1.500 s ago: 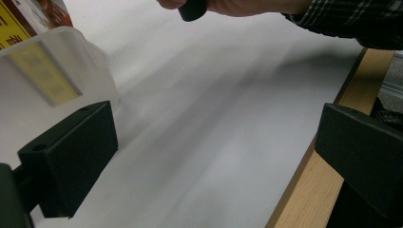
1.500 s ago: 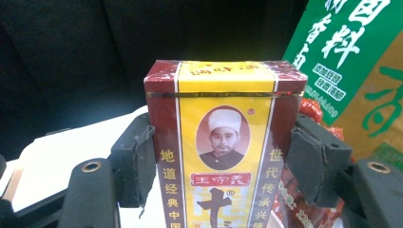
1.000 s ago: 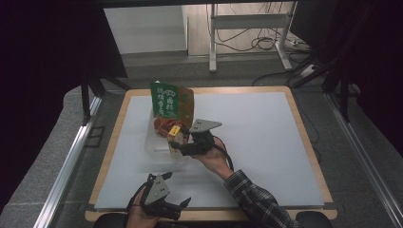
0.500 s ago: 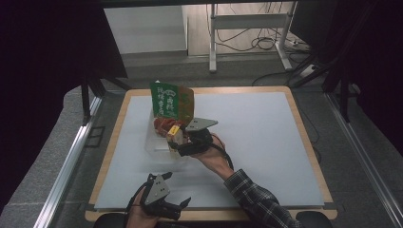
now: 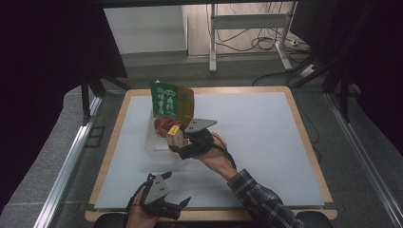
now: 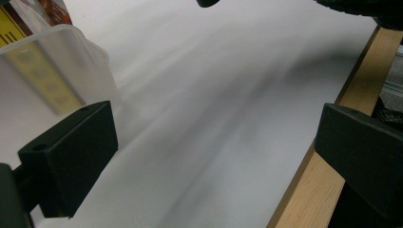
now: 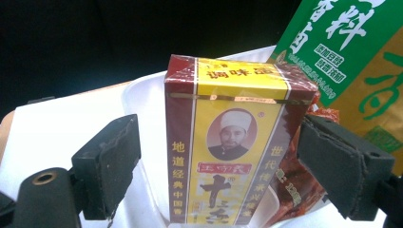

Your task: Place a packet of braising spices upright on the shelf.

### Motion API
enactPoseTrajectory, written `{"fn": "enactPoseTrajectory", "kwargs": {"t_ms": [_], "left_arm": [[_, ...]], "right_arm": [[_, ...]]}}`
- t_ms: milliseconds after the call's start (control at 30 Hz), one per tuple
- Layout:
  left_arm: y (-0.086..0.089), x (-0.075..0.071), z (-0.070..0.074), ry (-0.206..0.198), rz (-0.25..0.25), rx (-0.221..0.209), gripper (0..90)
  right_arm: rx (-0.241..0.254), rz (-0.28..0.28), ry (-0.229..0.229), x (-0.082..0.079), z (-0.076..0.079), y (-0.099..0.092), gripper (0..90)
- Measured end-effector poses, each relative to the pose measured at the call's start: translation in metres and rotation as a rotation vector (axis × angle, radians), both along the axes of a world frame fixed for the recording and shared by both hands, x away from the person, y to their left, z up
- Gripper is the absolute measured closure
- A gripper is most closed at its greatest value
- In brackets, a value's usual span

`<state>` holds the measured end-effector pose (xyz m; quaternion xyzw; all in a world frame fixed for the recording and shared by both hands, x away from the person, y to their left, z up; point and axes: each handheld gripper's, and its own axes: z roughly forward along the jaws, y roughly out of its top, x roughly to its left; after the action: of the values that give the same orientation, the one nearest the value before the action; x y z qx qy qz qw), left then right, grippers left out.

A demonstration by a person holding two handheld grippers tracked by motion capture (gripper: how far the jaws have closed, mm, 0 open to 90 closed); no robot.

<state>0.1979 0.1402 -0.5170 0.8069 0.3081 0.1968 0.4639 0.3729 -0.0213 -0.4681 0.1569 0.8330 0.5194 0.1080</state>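
A maroon and yellow box [image 7: 223,142] stands upright in a clear plastic container [image 5: 154,145] at the table's left middle. My right gripper [image 7: 218,137] is open, one jaw on each side of the box with a gap on the left. From above, the right gripper [image 5: 177,142] sits at the container's right side beside the box [image 5: 174,136]. A red packet [image 5: 164,124] and a tall green and orange bag [image 5: 172,102] stand behind the box. My left gripper [image 5: 176,190] rests open near the front edge, holding nothing; its view [image 6: 214,156] faces bare mat and the container [image 6: 57,71].
The white mat [image 5: 256,137] covers a wood-framed table [image 5: 304,133]. Its wooden edge [image 6: 309,166] runs beside my left gripper's right jaw. A metal rail [image 5: 71,156] runs along the left, and a desk frame with cables [image 5: 247,38] stands on the floor beyond the table.
My right gripper has shifted slightly left toward the container with the box between its jaws. The left gripper has stayed put.
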Motion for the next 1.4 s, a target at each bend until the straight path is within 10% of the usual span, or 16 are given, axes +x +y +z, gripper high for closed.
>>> {"fn": "enactPoseTrajectory", "kwargs": {"t_ms": [667, 1400], "left_arm": [[0.001, 0.001, 0.000, -0.002, 0.012, -0.012, 0.0], [0.002, 0.002, -0.002, 0.004, 0.027, 0.004, 0.0]], "right_arm": [[-0.080, -0.002, 0.014, -0.012, 0.009, -0.035, 7.4], [-0.141, -0.090, 0.040, -0.028, 0.005, -0.119, 4.8]]}}
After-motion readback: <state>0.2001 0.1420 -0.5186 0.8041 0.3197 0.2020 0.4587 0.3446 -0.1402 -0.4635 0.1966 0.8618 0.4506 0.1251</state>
